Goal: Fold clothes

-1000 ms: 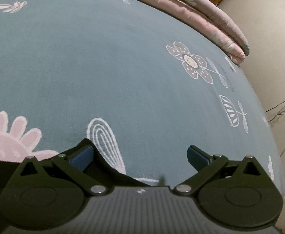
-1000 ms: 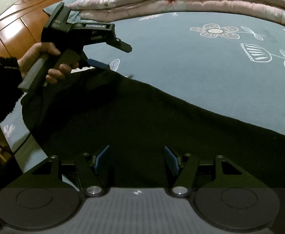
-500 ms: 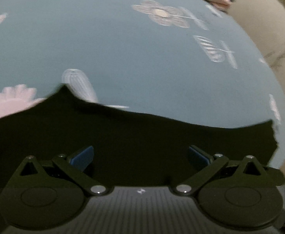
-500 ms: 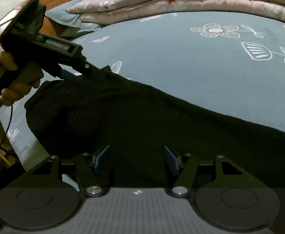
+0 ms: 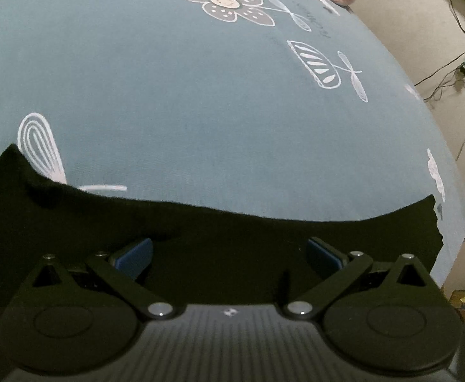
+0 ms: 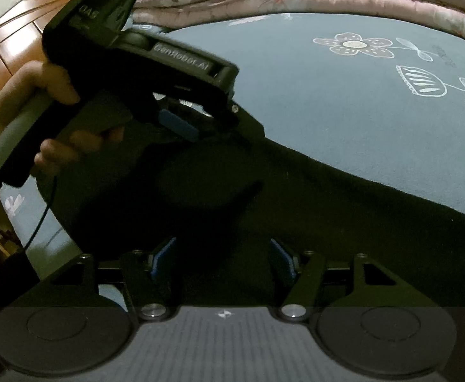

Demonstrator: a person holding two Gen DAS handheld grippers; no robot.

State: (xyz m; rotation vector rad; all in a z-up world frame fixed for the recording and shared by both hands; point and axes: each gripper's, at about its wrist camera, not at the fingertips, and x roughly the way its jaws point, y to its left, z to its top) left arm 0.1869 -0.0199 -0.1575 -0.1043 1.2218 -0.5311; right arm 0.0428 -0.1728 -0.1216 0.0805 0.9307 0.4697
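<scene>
Only your right view shows the hand [image 6: 25,95] gripping the left gripper [image 6: 200,127]; its fingers stand wide over the black garment [image 5: 232,232]. Your right gripper [image 6: 223,254] is opening, pads clear of the cloth. Beyond the garment's edge lies open bed [image 5: 168,95].

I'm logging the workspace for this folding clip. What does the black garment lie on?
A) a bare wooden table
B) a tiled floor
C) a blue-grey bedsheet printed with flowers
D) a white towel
C: the black garment is spread on a blue-grey bedsheet with white and pink flower prints, seen in both wrist views.
</scene>
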